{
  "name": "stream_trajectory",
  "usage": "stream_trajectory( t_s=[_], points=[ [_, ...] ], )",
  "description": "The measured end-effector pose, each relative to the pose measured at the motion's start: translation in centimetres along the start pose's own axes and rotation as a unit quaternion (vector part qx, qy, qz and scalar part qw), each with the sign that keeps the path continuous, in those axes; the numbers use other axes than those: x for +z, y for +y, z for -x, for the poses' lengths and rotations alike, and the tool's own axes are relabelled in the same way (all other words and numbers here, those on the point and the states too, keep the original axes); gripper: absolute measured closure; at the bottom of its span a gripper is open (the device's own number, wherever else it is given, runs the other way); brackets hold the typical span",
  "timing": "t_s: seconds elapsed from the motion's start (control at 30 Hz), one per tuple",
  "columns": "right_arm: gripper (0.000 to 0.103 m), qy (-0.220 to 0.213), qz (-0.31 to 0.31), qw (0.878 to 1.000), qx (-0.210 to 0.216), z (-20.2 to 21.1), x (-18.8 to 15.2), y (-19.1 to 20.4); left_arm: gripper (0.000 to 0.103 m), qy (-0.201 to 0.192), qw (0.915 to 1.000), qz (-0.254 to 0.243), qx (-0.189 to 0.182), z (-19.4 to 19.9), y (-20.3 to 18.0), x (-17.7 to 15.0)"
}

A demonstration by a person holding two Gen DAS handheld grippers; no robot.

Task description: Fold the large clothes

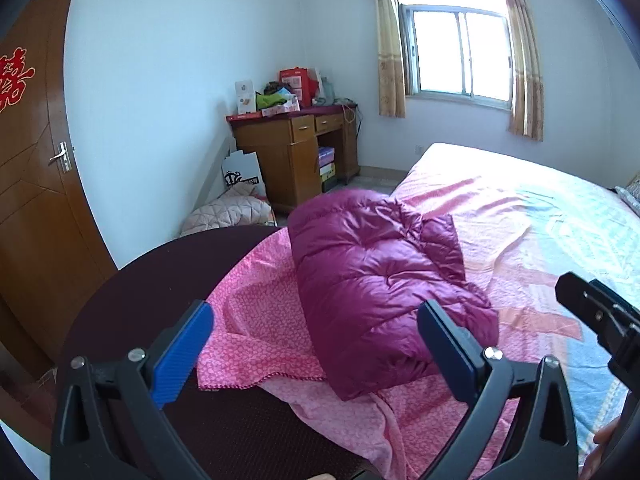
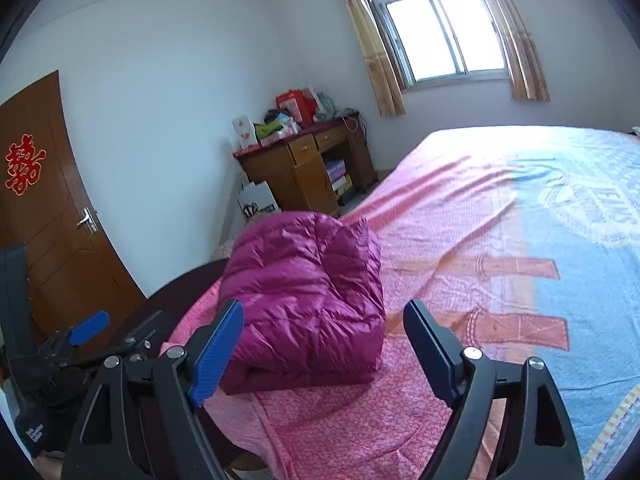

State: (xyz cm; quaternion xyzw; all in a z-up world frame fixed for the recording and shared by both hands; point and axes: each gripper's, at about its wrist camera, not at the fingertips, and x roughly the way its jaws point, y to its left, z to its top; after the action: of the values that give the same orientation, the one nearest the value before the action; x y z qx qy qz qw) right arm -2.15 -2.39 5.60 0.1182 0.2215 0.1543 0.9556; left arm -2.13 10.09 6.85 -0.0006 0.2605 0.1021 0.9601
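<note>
While both the left gripper (image 1: 316,344) and right gripper (image 2: 324,344) hover spread and empty, the puffy folded jacket (image 2: 308,300) ahead may spring apart.

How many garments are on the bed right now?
1: a magenta puffer jacket, folded into a bundle near the bed's foot edge, ahead of both open grippers. Nothing else shows on the sheet, though the far end is cropped.

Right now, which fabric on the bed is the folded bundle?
The magenta down jacket, a puffy quilted bundle at the bed's corner. The pink floral cloth under it and the pink-and-blue bedspread lie spread out. Both hand-held grippers are open and off it.
</note>
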Motion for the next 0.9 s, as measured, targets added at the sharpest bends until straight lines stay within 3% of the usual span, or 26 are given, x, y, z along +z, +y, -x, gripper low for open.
stream_trajectory(
  t_s=[0.27, 0.43, 0.63, 0.9],
  points=[
    [0.014, -0.086, 0.039, 0.995, -0.025, 5.5, 2.1, 2.8, 0.0, -0.053, 0.9984, 0.006, 0.02, 3.9, 0.2, 1.5],
    [0.009, -0.129, 0.069, 0.989, -0.031, 7.9, 2.6, 4.7, 0.0, -0.061, 0.998, 0.011, 0.016, 5.1, 0.3, 2.1],
    [0.009, -0.144, 0.071, 0.986, -0.035, 8.3, 2.5, 4.7, 0.0, -0.081, 0.9964, 0.012, 0.022, 6.1, 0.1, 2.2],
    [0.009, -0.139, 0.035, 0.989, -0.043, 8.0, 2.4, 3.2, 0.0, -0.079, 0.9966, 0.008, 0.021, 6.2, -0.5, 2.0]
  ],
)
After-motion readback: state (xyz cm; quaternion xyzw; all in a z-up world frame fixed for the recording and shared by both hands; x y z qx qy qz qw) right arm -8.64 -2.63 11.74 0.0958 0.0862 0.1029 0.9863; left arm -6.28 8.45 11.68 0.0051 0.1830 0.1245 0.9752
